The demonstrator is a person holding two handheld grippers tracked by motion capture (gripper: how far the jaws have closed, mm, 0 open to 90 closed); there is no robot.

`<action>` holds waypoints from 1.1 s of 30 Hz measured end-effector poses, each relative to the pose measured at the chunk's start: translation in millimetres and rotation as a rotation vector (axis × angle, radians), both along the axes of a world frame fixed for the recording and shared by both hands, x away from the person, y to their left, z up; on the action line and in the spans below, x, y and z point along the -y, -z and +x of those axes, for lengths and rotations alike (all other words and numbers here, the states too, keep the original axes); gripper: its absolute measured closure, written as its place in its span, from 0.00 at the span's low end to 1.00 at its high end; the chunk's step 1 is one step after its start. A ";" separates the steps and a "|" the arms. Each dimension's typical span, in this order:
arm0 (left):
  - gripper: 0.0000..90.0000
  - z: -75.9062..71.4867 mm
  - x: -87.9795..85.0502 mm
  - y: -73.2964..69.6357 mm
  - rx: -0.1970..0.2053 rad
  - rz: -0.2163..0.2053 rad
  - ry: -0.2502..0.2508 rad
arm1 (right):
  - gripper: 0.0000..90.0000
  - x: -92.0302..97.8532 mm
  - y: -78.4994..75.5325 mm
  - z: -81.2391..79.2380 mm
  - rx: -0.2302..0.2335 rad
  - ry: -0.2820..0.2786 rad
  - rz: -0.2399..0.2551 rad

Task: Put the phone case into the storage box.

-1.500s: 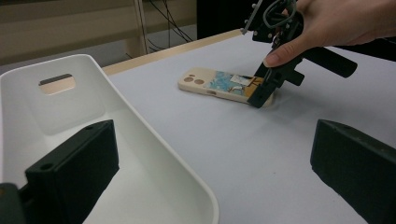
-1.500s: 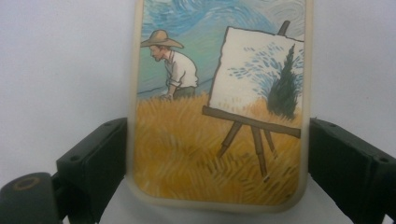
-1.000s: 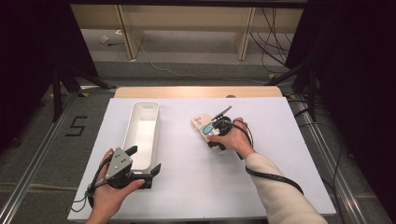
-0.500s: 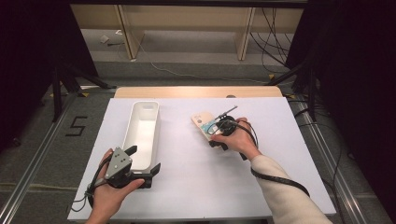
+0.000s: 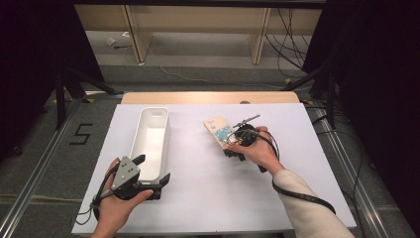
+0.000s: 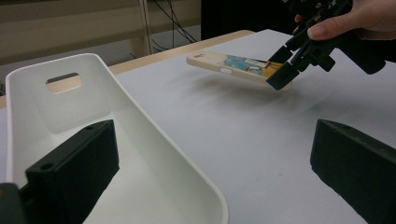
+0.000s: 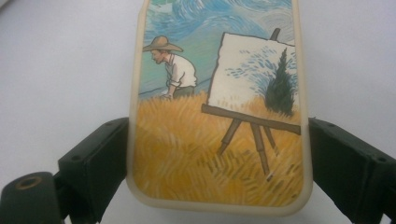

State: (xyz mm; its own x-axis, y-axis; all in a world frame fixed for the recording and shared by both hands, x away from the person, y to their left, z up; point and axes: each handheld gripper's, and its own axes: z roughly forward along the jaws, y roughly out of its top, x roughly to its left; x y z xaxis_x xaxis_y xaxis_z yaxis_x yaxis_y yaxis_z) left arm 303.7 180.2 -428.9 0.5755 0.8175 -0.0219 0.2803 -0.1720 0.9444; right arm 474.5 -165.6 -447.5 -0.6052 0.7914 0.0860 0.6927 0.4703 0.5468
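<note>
My right hand-held gripper [image 5: 233, 147] clamps painted phone case [image 5: 220, 132] by its long edges, lifted off tabletop [image 5: 208, 183]. My left hand-held gripper [image 5: 153, 171] spread wide, straddling white bin [image 5: 150, 139] wall.

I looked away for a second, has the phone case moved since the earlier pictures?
Yes. The phone case, clamped in the right gripper, now sits slightly farther right of the white bin, lifted off the table.
</note>
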 end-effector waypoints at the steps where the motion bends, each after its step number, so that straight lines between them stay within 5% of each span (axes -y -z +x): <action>1: 0.01 0.0 -0.1 0.0 0.000 0.000 0.000 | 0.13 0.3 0.0 -0.4 0.004 0.000 0.004; 22: 0.01 0.1 -0.6 -0.2 0.001 -0.006 -0.004 | 0.13 11.3 -7.0 -16.0 0.072 -0.023 0.099; 33: 0.01 1.2 -0.7 0.0 0.003 -0.003 -0.008 | 0.13 26.2 -9.8 -36.1 0.154 -0.063 0.174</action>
State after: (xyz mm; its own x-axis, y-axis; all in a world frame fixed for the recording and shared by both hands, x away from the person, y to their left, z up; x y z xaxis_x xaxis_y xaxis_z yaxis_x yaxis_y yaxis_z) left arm 304.9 180.9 -428.9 0.5688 0.8221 -0.0230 0.2793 -0.1668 0.9456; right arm 438.4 -191.8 -437.7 -0.6696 0.7328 0.1209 0.5673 0.3996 0.7201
